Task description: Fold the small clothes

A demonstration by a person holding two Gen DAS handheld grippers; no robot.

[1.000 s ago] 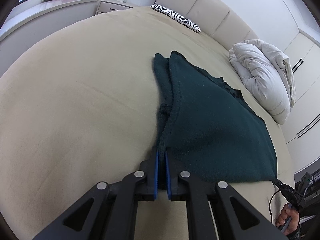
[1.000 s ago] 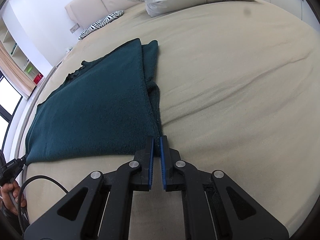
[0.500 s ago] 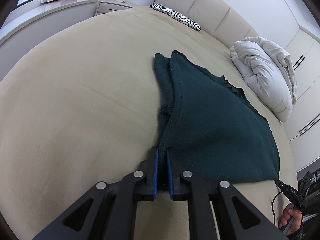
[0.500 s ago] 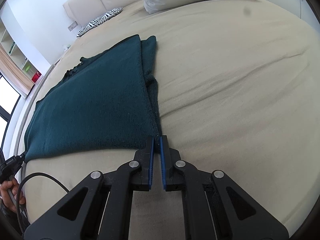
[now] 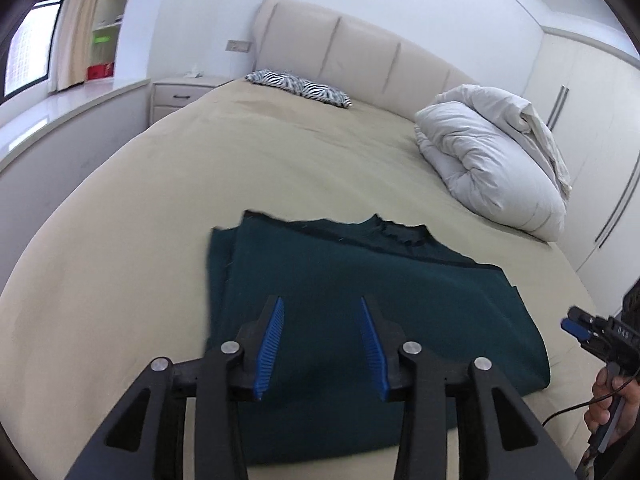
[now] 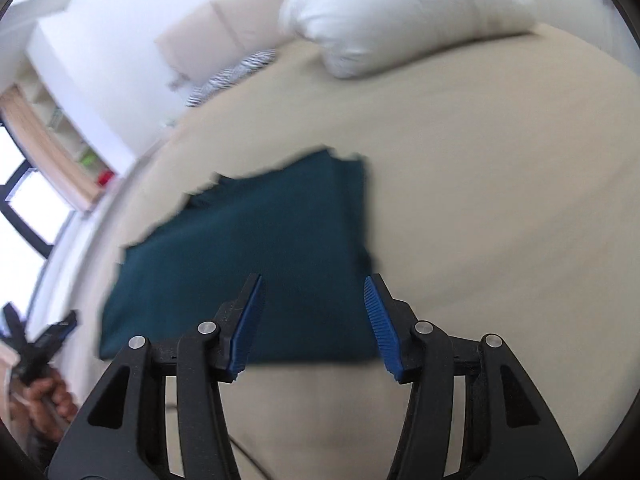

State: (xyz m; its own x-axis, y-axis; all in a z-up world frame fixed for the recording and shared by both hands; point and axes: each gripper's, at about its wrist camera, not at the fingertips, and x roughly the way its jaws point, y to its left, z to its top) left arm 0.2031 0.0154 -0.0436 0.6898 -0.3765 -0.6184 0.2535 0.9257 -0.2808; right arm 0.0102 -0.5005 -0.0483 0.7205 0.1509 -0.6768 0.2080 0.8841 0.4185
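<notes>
The dark green sweater [image 5: 360, 304] lies folded flat near the foot edge of the bed [image 5: 120, 240]. Both the left gripper [image 5: 322, 344] and right gripper [image 6: 316, 320] have just been opening and hold nothing. Best to lift clear without snagging the knit, then take the next fold's corners evenly.

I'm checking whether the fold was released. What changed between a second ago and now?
Both grippers, left and right, have just been opening, let go of the green sweater's near corners and lifted away; nothing is between their fingers. The sweater stayed folded flat on the bed.
</notes>
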